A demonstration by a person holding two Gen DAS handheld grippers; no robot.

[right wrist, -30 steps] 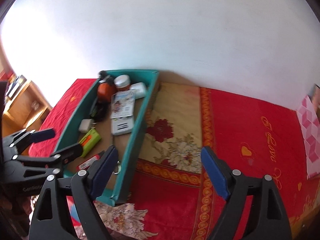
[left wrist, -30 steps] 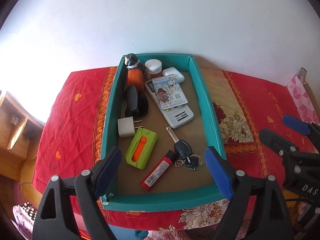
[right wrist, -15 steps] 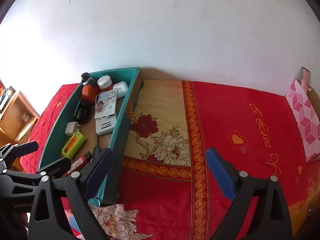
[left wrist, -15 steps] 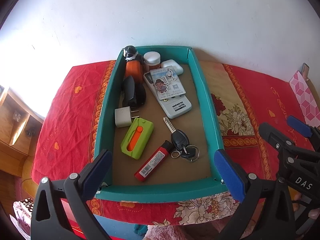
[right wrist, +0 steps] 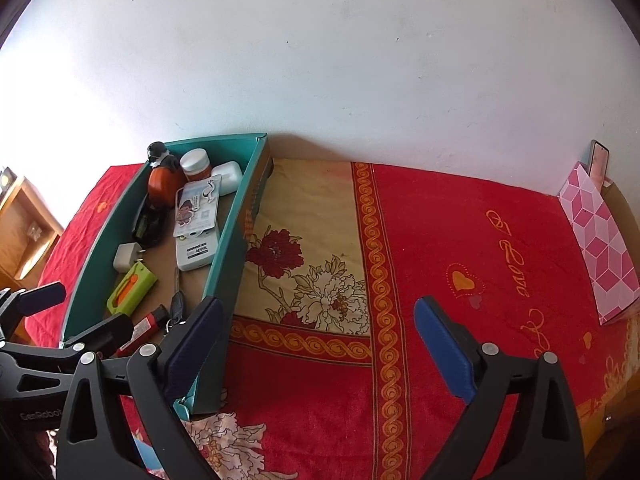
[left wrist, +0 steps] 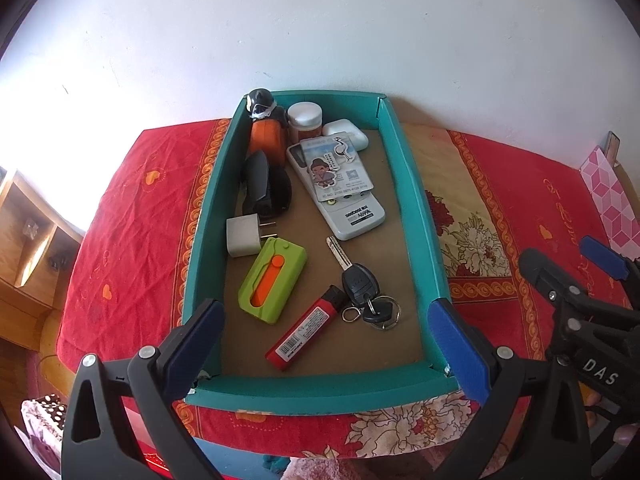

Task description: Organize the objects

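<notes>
A teal tray point(left wrist: 412, 216) sits on a table draped in a red floral cloth point(right wrist: 460, 240), against a white wall. Inside lie a red lighter point(left wrist: 306, 328), a car key point(left wrist: 358, 280), a green case point(left wrist: 274, 280), a white plug adapter point(left wrist: 242, 236), a remote point(left wrist: 356, 216) under a card point(left wrist: 334, 168), and a penguin figurine point(left wrist: 264, 128). The left claw point(left wrist: 326, 344) hangs wide above the tray's near end, holding nothing. The right claw point(right wrist: 316, 344), also wide and empty, hovers over the cloth beside the tray.
</notes>
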